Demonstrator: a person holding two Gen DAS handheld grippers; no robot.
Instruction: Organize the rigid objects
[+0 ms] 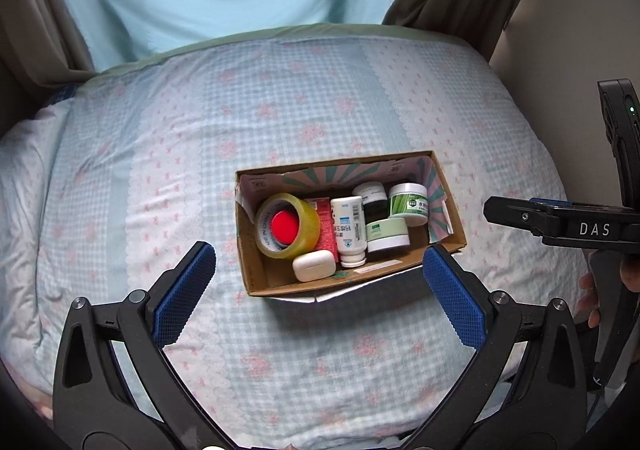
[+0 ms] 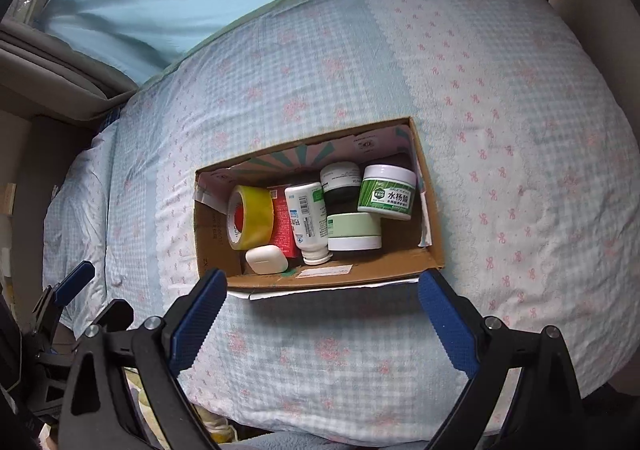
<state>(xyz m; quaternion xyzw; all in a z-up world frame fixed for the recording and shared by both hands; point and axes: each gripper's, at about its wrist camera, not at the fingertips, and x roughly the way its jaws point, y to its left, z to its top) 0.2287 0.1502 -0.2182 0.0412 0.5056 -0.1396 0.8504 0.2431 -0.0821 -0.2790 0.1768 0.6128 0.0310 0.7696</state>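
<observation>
Both grippers released, nothing held — left gripper (image 1: pixel 320 270) and right gripper (image 2: pixel 322 294) hover just short of the cardboard box (image 1: pixel 446 242) on the bed (image 1: pixel 160 169), tape roll (image 1: pixel 288 226) inside.

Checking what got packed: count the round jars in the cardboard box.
3. A green-striped jar sits at the box's right end, a dark jar beside it on its left, and a pale green jar nearer the camera. Others may hide underneath.

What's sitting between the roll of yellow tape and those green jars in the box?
In the right wrist view, a red box and a white bottle lying on its side separate the tape roll from the green jars.
</observation>
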